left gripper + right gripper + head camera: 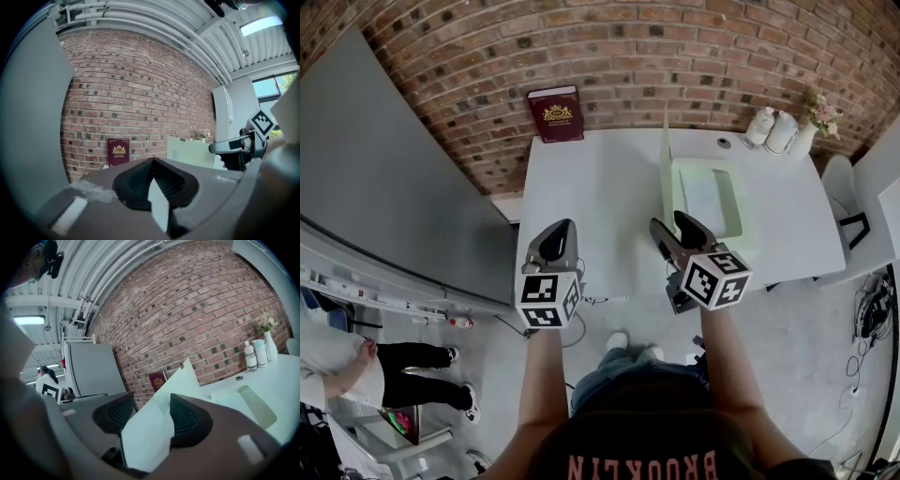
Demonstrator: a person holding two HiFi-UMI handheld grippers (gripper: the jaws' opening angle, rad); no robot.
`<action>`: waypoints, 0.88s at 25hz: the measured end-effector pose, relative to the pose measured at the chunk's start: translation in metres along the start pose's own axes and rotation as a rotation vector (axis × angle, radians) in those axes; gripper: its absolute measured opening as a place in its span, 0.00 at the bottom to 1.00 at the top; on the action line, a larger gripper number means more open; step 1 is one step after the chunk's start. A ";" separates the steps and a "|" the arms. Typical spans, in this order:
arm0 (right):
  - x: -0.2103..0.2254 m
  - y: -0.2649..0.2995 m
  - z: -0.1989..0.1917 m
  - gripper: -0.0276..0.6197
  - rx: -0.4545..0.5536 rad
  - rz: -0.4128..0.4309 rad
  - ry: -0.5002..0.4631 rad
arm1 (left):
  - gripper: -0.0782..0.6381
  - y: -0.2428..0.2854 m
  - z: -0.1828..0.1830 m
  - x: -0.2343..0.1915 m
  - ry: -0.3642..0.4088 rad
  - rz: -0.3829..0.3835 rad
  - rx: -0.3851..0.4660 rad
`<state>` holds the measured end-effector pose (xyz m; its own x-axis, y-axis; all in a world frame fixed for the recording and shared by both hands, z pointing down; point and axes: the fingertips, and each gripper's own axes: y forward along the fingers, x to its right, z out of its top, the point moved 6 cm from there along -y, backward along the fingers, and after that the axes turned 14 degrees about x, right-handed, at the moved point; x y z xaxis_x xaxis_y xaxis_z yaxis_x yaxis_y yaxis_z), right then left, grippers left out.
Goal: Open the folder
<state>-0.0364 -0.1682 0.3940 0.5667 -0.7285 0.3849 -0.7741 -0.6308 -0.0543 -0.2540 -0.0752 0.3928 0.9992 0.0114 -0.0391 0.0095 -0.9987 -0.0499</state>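
Pale green thin plastic folder (705, 202) lies on the smooth white table (591, 206), its stiff cover (665, 173) standing upright. The right gripper (675, 228) holds its ribbed black jaws wide apart, either side of the cover's near edge. They press nothing, probably so the cover stands free. The left gripper (555, 242) hangs aside, jaws together, empty.

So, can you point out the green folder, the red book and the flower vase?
green folder (667, 176): head view, its raised cover.
red book (556, 114): head view, middle of front cover.
flower vase (803, 141): head view, its white body.
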 end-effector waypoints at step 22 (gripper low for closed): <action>-0.036 0.059 -0.064 0.45 -0.240 0.148 0.210 | 0.10 -0.015 -0.009 -0.050 -0.022 0.055 -0.027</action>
<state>-0.1207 -0.1621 0.4355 0.3917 -0.7209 0.5718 -0.9020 -0.4234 0.0843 -0.3033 -0.0610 0.4046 0.9971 -0.0432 -0.0632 -0.0446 -0.9988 -0.0203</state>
